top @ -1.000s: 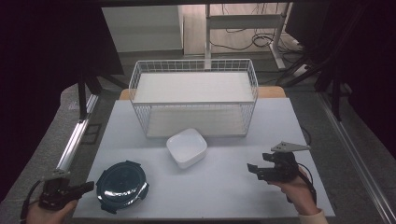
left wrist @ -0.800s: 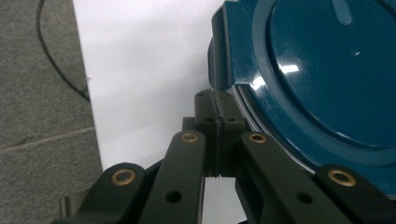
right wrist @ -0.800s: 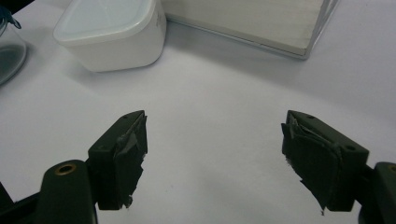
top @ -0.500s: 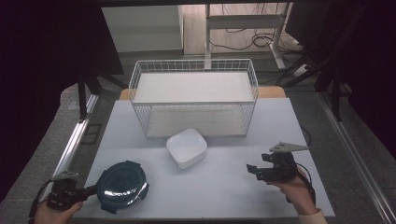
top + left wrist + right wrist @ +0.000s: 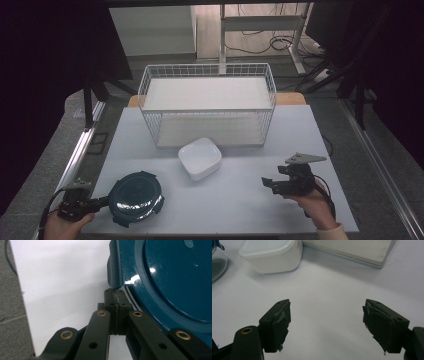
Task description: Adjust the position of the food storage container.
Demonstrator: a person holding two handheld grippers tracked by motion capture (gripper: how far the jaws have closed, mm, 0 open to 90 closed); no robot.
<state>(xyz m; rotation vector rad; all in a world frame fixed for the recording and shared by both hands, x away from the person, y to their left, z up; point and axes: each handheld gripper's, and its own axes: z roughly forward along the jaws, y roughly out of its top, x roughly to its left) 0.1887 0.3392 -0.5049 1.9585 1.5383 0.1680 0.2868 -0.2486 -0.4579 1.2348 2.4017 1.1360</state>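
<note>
Left tool [image 5: 102,202] was clamped tight on the rim tab of the round dark-teal lid [image 5: 136,197]; in the left gripper view its black jaws met with the tab's thin edge pinched between them, right under the lid's [image 5: 172,280] glossy curved rim; that lid sat on a clear container at the near left corner of the white desk [image 5: 235,200], close to the front edge, with the person's left hand [image 5: 62,225] wrapped round the tool's body just off the desk's corner; moving outward, a white square tub [image 5: 200,158] rested near the middle of the desk, well apart from the lid and just in front of the white wire basket [image 5: 207,107] that stood at the far side; over on the right, the right tool [image 5: 269,183] hovered above the bare desk in the person's right hand [image 5: 315,205], jaws spread wide with nothing between them; in the right gripper view the two worn black pads [image 5: 278,322] stood far apart over the plain white surface, the white tub [image 5: 272,255] ahead at upper left and the basket's base [image 5: 352,250] beyond it.
</note>
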